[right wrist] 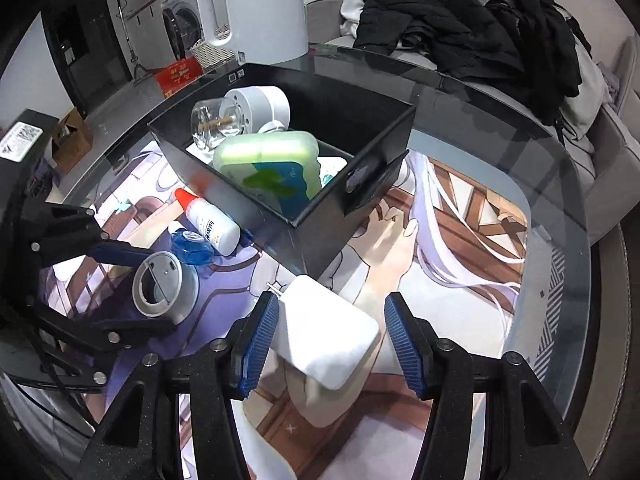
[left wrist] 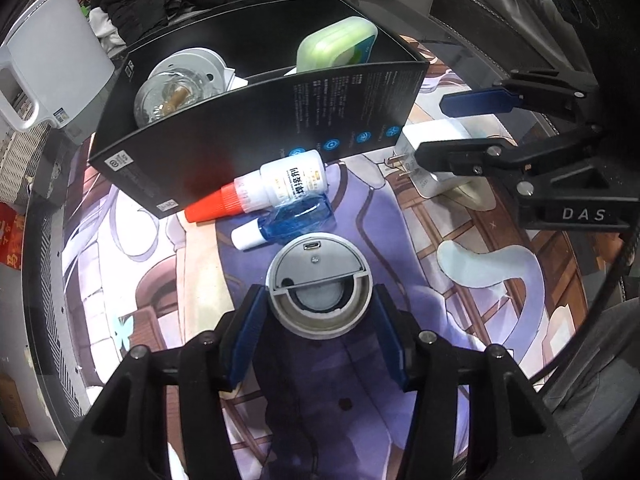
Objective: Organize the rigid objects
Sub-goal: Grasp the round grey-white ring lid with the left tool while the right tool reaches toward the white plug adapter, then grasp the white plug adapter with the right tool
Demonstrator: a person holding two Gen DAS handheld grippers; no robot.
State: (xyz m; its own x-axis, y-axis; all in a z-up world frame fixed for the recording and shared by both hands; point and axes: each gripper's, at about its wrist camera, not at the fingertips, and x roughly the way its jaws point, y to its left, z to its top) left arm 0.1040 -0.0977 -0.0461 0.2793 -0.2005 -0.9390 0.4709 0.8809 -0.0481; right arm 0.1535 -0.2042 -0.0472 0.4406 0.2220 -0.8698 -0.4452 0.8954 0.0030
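Lying between the blue-padded fingers of the right gripper [right wrist: 330, 344], the white charger [right wrist: 328, 330] is the nearer of two pending pickups. Its long axis runs diagonally, prongs pointing up-left toward the black box [right wrist: 352, 184]. The left pad looks just beside or touching its flank, while the right pad stands clear with table showing between, so the fingers are spread and not yet clamped. It is a smooth, rounded white block, hard and likely slippery on its broad faces.

The left gripper [left wrist: 320, 312] brackets the round grey device [left wrist: 320, 284], a squat cylinder standing upright with a port on its lid and a crescent opening. Both pads sit to either side of it with gaps visible, so these fingers are released too. Each gripper has its own thing straight ahead, so neither needs to cross over.

Just beyond the grey device lie a white bottle with an orange cap [left wrist: 260, 192] and a small blue bottle [left wrist: 288, 226], on their sides, touching each other and resting against the box wall. Inside the box already sit a green case [right wrist: 268, 160], a clear glass piece [right wrist: 212, 128] and a white cylinder [right wrist: 260, 106]. Everything rests on a glass table [right wrist: 560, 208] over an illustrated mat, with a white kettle [right wrist: 256, 8] behind the box.

My guess is both closures come next, then lifts into the box.
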